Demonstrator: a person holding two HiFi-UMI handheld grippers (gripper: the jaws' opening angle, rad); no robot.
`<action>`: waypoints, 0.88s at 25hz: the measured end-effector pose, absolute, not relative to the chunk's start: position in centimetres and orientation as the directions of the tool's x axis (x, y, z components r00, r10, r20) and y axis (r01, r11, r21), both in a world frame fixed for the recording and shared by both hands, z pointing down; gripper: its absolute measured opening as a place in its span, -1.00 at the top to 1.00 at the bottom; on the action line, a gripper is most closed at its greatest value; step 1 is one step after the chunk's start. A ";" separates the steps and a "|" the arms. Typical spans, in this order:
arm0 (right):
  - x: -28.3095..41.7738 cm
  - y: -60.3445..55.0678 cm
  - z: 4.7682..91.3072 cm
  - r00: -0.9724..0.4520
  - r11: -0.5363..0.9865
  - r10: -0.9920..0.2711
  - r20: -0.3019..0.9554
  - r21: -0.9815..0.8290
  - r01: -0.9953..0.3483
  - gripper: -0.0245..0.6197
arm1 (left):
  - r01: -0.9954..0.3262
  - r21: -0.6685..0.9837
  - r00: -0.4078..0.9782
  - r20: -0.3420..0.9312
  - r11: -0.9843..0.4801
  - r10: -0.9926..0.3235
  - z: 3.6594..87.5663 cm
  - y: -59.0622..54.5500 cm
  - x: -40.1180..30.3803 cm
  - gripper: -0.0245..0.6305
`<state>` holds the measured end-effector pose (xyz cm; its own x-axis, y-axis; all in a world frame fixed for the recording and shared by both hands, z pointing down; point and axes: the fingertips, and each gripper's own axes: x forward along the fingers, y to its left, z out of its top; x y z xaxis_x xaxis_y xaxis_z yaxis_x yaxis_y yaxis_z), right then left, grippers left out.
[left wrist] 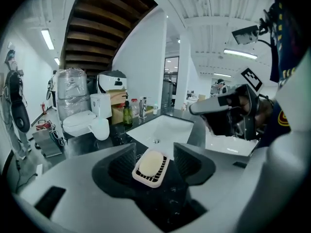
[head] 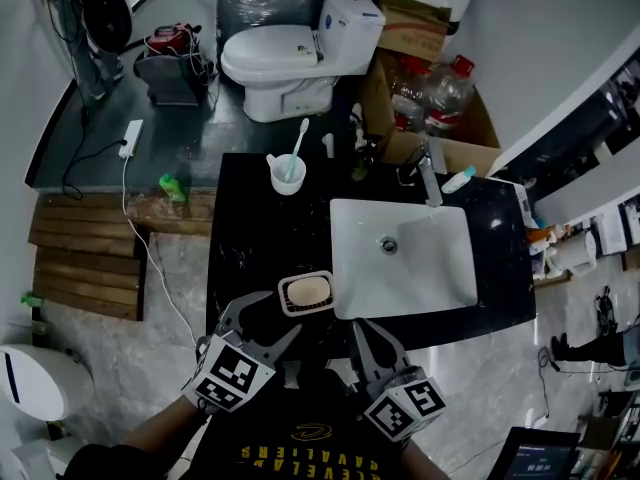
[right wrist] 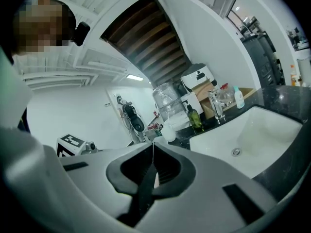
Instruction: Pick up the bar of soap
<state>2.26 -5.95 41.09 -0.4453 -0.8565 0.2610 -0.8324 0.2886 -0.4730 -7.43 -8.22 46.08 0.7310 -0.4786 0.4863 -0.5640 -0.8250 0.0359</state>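
Note:
A pale bar of soap (head: 307, 290) lies in a white slatted dish (head: 284, 299) on the black counter (head: 250, 238), just left of the sink. My left gripper (head: 268, 315) is open at the counter's front edge, its jaws pointing at the dish. In the left gripper view the soap (left wrist: 151, 161) and the dish (left wrist: 144, 179) lie between the two open jaws, apart from both. My right gripper (head: 362, 330) is shut and empty, low by the front edge to the right of the dish. In its own view the right gripper (right wrist: 153, 145) shows its tips pressed together.
A white sink (head: 440, 268) with a faucet (head: 429, 180) fills the counter's right half. A white cup holding a toothbrush (head: 287, 174) stands at the back left, with a green bottle (head: 361, 164) behind the sink. A toilet (head: 275, 63) and cardboard boxes (head: 415, 30) stand beyond the counter.

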 end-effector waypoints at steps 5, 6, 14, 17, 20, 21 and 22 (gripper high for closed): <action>4.0 -7.4 40.9 -0.468 0.308 -0.849 0.245 -0.491 -0.815 0.87 | -0.550 0.002 0.690 0.564 -0.835 -0.453 48.2 -9.1 -5.5 0.14; 4.3 -7.6 40.8 -0.474 0.313 -0.847 0.242 -0.495 -0.810 0.87 | -0.539 -0.015 0.677 0.588 -0.842 -0.444 48.8 -9.2 -5.0 0.14; 7.5 -8.9 41.4 -0.473 0.295 -0.849 0.234 -0.532 -0.793 0.87 | -0.452 -0.084 0.578 0.731 -0.888 -0.363 52.9 -10.2 -2.5 0.10; 8.3 -9.2 41.7 -0.468 0.283 -0.851 0.238 -0.543 -0.790 0.87 | -0.427 -0.097 0.526 0.782 -0.899 -0.334 54.5 -10.8 -2.2 0.07; 8.6 -9.4 42.2 -0.473 0.277 -0.846 0.246 -0.556 -0.784 0.87 | -0.414 -0.086 0.493 0.816 -0.906 -0.303 55.5 -11.4 -1.9 0.07; 8.7 -9.5 42.4 -0.475 0.275 -0.844 0.249 -0.560 -0.781 0.87 | -0.410 -0.081 0.486 0.823 -0.909 -0.293 55.8 -11.6 -1.7 0.07; 8.8 -9.6 42.5 -0.477 0.273 -0.842 0.251 -0.564 -0.779 0.87 | -0.404 -0.078 0.479 0.831 -0.911 -0.283 56.0 -11.7 -1.5 0.07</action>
<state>8.83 -9.61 42.54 -0.4772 -0.8422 0.2510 -0.7790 0.2733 -0.5643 -1.52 -11.71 56.04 0.4789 -0.2832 0.8309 -0.4040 -0.9115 -0.0778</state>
